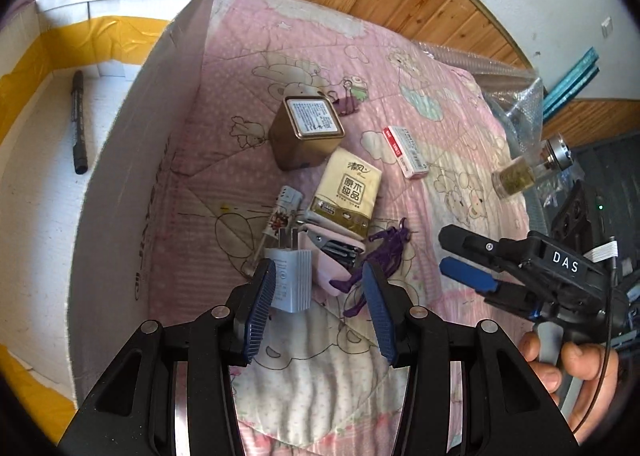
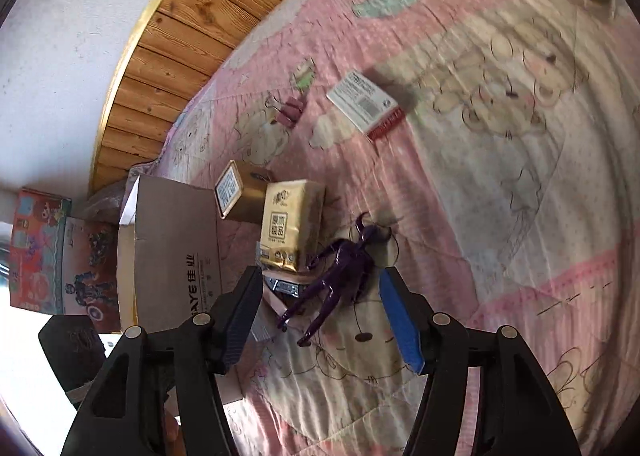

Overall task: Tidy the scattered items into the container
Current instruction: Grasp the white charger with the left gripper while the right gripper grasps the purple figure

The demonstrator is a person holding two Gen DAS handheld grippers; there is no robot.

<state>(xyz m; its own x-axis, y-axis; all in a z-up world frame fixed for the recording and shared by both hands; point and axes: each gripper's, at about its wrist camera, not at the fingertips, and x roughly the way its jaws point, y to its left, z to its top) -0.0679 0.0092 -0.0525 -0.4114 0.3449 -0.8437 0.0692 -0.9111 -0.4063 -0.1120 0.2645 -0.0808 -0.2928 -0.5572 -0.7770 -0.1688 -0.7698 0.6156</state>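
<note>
A cardboard box (image 1: 132, 175) stands open at the left of a pink quilt, with a black marker (image 1: 79, 121) lying inside. My left gripper (image 1: 320, 308) is open just above a white charger plug (image 1: 290, 280), a pink stapler (image 1: 332, 256) and a purple toy figure (image 1: 384, 252). The plug sits by its left finger, not squeezed. My right gripper (image 1: 444, 252), held by a hand, comes in from the right. In the right wrist view the right gripper (image 2: 320, 316) is open, with the purple figure (image 2: 340, 272) lying between its fingertips, untouched.
Scattered on the quilt are a gold tin (image 1: 308, 131), a tissue pack (image 1: 348, 191), a lighter (image 1: 280, 215), a red-and-white carton (image 1: 406, 151), a purple binder clip (image 1: 348, 103) and a glass bottle (image 1: 528, 171). Bubble wrap (image 1: 500, 71) lies at the far right. A printed toy box (image 2: 40, 252) stands behind the cardboard box (image 2: 172, 248).
</note>
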